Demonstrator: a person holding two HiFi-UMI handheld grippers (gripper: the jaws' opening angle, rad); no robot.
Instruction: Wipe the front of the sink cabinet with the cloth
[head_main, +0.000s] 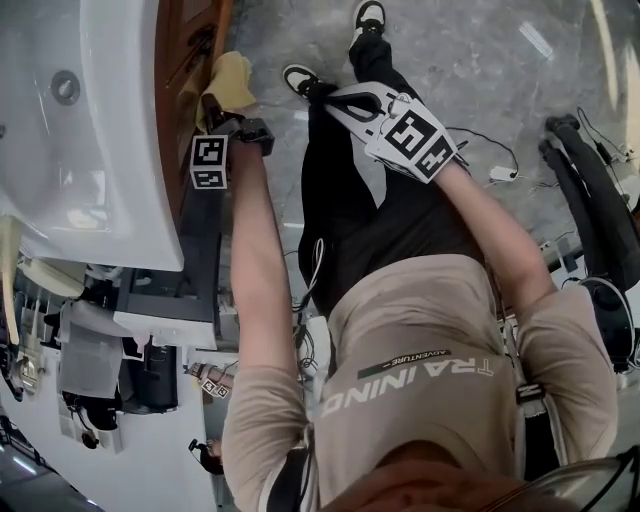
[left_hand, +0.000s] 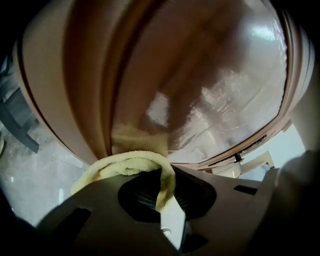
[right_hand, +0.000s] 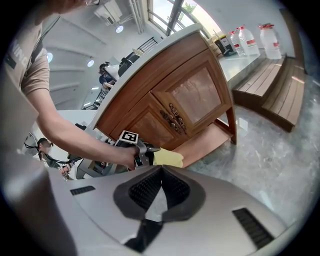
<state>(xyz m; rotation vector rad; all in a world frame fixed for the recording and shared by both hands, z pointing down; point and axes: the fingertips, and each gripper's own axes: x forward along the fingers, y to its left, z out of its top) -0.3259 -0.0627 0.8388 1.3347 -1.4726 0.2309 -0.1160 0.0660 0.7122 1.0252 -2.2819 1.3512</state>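
Head view first, said the clerk. Where is the cloth?

Yellow cloth at the tip of the left gripper, against the brown cabinet under the white sink. From above, the cabinet front shows only as a narrow edge. The right gripper hangs well apart from it, over the grey floor.

And the grip itself?

The left gripper view settles that. The left gripper has its jaws closed on the cloth; a strip runs down between them, and the bunched fold above meets the glossy cabinet, which carries a yellow reflection.

What does the right gripper view add?

The whole front, which neither other view gives: two doors with ornate metal handles at the middle of the cabinet. The cloth sits low on it, near the bottom of the door, ahead of the left gripper. Water bottles stand on a counter behind.

Right gripper's state?

The right gripper has its jaw tips together, with nothing between them.
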